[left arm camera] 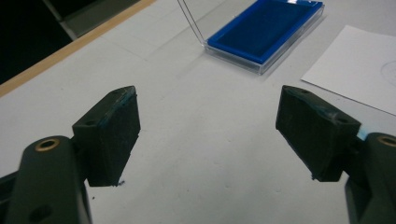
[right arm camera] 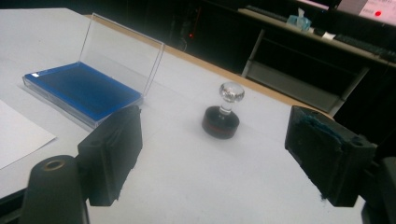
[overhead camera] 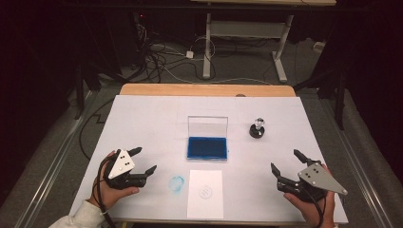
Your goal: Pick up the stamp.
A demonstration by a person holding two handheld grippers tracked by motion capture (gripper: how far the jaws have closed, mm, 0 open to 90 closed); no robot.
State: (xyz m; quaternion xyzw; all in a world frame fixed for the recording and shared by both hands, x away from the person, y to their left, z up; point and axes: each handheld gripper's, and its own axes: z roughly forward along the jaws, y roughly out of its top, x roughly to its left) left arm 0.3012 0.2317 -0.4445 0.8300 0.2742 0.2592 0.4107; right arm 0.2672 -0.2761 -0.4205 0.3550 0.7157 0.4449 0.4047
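Blue ink pad (overhead camera: 207,147) sits open mid-counter (overhead camera: 142,118), stamp (overhead camera: 257,129) to its right, paper (overhead camera: 205,193) nearer — left tongs (overhead camera: 142,161) and right tongs (overhead camera: 284,165) both gape, empty.

Table (overhead camera: 142,118): white top, wooden far edge.
Smudge (overhead camera: 177,183): blue, on the table just left of the sheet.
Floor cables (overhead camera: 161,59): tangled, beyond the table.
Second desk (overhead camera: 247,28): white legs, background.
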